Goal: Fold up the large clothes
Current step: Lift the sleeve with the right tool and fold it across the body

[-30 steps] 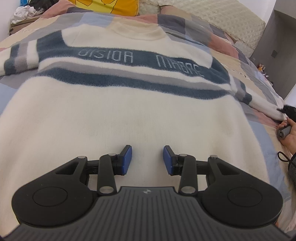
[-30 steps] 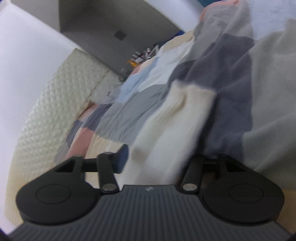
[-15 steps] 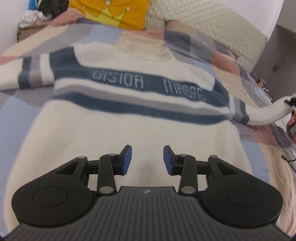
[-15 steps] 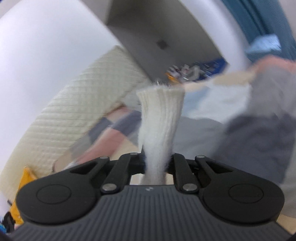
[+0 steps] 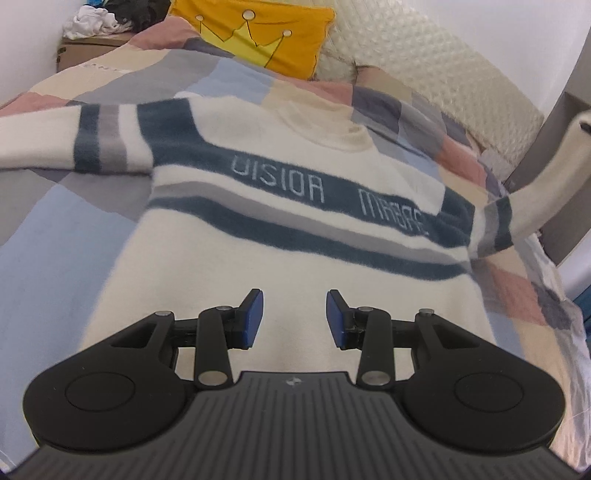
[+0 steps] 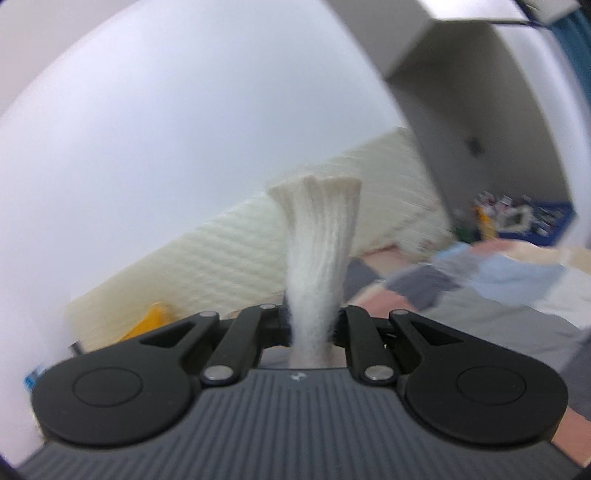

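sweater lies flat, front up, on the patchwork bedspread, collar toward the yellow cushion; right gripper clenched on the ribbed cuff, sleeve lifted off the sweater's side, likely to fold it across the chest; left gripper released, jaws apart, hovering over the sweater's lower body, holding nothing, probably ready to pin the fabric

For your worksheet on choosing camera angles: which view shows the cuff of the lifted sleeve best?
The right wrist view: the ribbed cuff stands close and centred, pinched in the right gripper. The left wrist view shows it only small at the frame's edge.
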A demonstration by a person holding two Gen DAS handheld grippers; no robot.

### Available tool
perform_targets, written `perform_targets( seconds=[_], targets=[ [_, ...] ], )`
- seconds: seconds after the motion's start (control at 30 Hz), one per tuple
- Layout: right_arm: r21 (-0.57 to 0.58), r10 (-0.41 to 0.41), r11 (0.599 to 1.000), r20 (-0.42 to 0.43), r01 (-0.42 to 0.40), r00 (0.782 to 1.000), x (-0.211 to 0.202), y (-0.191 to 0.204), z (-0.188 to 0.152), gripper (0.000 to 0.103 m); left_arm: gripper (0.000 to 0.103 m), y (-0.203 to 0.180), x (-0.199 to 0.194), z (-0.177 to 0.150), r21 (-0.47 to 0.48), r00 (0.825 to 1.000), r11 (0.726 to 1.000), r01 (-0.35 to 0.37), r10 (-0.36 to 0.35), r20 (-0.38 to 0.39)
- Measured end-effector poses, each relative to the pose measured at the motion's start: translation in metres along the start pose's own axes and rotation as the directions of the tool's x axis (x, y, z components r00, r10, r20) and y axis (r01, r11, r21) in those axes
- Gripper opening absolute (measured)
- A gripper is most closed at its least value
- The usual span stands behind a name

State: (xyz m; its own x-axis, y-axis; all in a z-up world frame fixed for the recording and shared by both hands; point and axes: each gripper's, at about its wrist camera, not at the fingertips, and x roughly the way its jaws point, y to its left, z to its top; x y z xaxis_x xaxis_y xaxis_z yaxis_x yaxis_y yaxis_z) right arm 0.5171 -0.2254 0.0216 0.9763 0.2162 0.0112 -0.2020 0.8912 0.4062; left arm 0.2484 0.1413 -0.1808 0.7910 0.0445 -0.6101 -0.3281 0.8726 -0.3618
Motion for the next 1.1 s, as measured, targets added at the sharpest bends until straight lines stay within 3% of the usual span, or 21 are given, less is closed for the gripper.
perform_targets(
  seconds=[0.17,0.33,0.5,0.63,0.8,0.97,1.1],
  targets=[
    [-0.096,0.115,0.988,-0.033,-0.118,0.993,-0.016,0.082,-0.014,0.012,0.043,0.019,-0.017,0.006,-0.048,0.999,0.998,0.039,-0.037,0.038],
    [-0.198,0.219,0.951,-0.110,-0.238,0.969,-0.032,0.159,-0.063,0.012,0.043,0.046,-0.037,0.012,-0.125,0.995,0.991,0.049,-0.037,0.092],
    [-0.192,0.324,0.911,-0.214,-0.365,0.922,-0.052,0.209,-0.122,0.012,0.043,0.063,-0.052,0.012,-0.147,0.989,0.989,0.015,0.007,0.148],
    [-0.184,0.386,0.874,-0.303,-0.451,0.871,-0.075,0.240,-0.173,0.012,0.043,0.078,-0.056,0.014,-0.206,0.988,0.977,0.047,-0.015,0.156],
    [-0.230,0.401,0.827,-0.398,-0.512,0.825,-0.097,0.265,-0.228,0.012,0.043,0.108,-0.059,0.018,-0.309,0.985,0.950,0.048,0.007,0.175],
    [-0.239,0.352,0.822,-0.500,-0.517,0.791,-0.106,0.264,-0.280,0.012,0.043,0.132,-0.062,0.021,-0.379,0.981,0.924,0.040,0.035,0.191],
    [-0.250,0.325,0.804,-0.575,-0.539,0.751,-0.115,0.268,-0.320,0.012,0.043,0.143,-0.061,0.022,-0.411,0.980,0.911,0.038,0.045,0.192]
  ],
)
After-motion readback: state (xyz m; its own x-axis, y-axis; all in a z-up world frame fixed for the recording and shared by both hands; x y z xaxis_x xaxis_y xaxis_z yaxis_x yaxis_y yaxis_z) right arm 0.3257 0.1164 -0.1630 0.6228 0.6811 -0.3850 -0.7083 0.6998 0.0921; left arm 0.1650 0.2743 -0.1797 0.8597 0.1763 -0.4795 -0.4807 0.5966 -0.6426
